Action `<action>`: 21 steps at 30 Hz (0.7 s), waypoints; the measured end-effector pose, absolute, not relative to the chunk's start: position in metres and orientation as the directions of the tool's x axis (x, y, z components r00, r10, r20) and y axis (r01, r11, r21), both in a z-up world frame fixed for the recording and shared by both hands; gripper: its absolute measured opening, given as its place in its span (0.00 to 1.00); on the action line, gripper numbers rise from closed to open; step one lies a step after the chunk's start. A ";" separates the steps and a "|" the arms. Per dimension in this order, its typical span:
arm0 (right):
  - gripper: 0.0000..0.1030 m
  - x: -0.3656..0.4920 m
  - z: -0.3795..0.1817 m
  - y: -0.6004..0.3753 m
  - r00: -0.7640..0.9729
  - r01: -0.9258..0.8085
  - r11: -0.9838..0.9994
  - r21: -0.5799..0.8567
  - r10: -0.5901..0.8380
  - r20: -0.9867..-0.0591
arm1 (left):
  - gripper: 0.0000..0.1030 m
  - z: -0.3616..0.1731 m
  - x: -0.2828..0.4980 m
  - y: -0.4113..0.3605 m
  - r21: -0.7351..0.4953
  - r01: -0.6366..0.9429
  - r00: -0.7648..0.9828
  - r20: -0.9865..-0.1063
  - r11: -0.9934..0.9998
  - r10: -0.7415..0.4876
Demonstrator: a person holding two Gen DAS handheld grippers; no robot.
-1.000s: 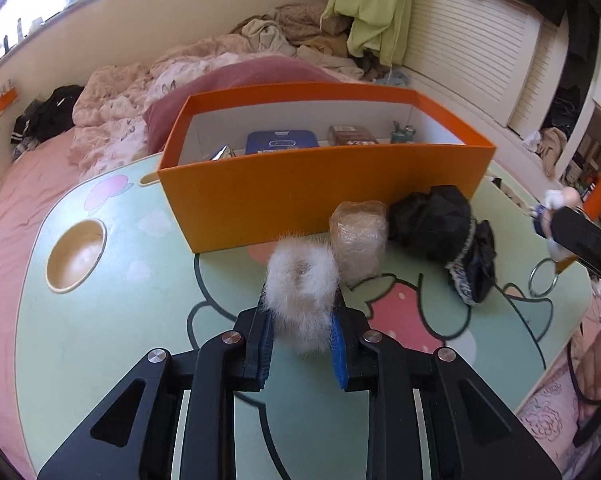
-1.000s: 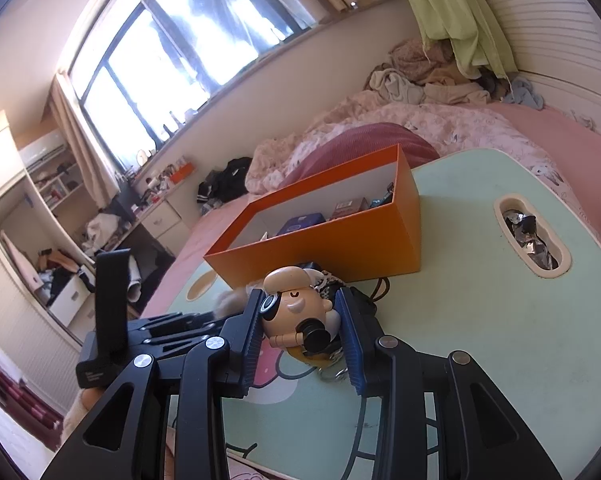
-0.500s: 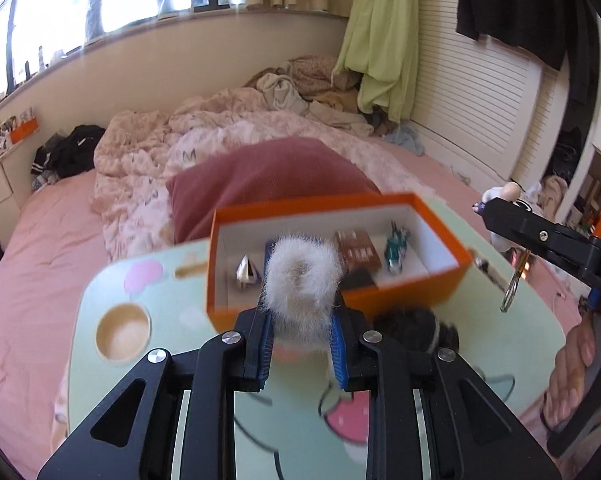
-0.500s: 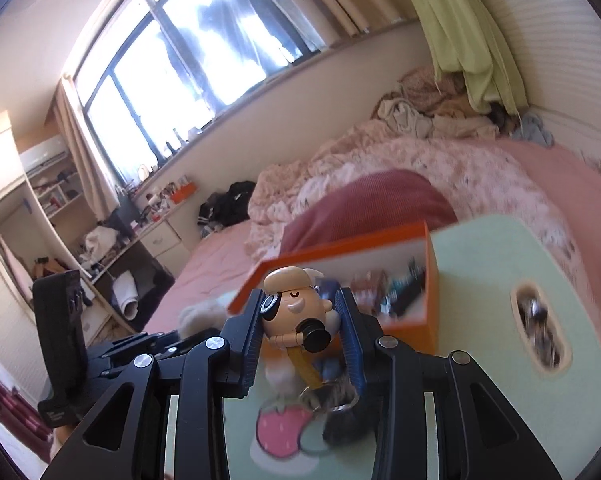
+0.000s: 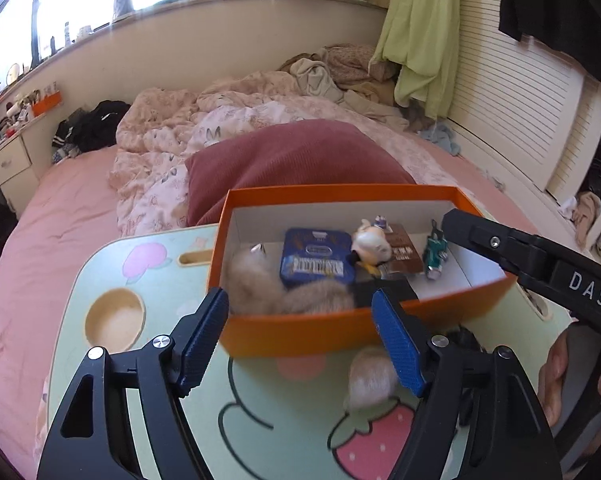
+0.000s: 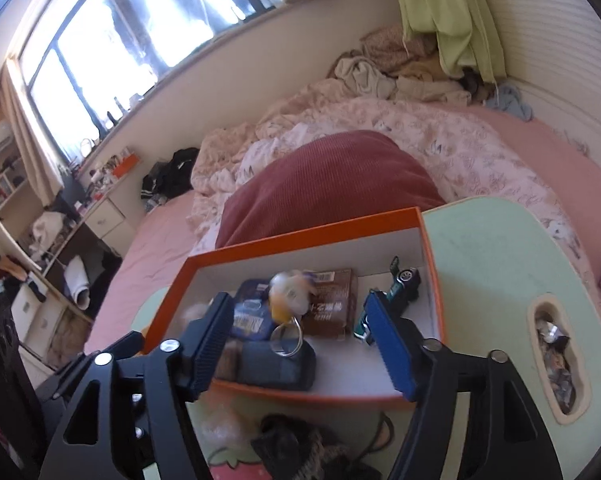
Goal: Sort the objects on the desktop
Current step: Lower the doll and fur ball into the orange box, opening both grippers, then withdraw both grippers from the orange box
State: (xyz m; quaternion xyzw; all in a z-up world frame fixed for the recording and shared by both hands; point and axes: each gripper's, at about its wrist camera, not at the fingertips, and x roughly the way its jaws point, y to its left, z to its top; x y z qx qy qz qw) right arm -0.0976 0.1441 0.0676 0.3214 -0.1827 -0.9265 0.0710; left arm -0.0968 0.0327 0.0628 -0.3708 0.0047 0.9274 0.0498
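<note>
**Both grippers releasing over the orange box**

The left gripper is opening, nothing between its pads; the furry ring is lying inside the orange box at its near-left corner. The right gripper is opening too, empty; the figurine keychain is sitting mid-box, blurred, beside the blue tin.

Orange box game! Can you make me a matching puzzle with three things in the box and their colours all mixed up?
Things:
1. tin
2. toy car
3. fluffy ring

Colours:
A. cream
B. blue
C. teal green

All three lie inside the orange box.

Pairs: 1-B, 2-C, 3-A
</note>
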 end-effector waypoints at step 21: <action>1.00 0.004 0.000 0.109 -0.584 0.097 -0.995 0.013 -0.067 -0.809 | 1.00 -0.001 -0.012 0.024 -0.022 -0.060 -0.598 -0.800 -0.998 0.054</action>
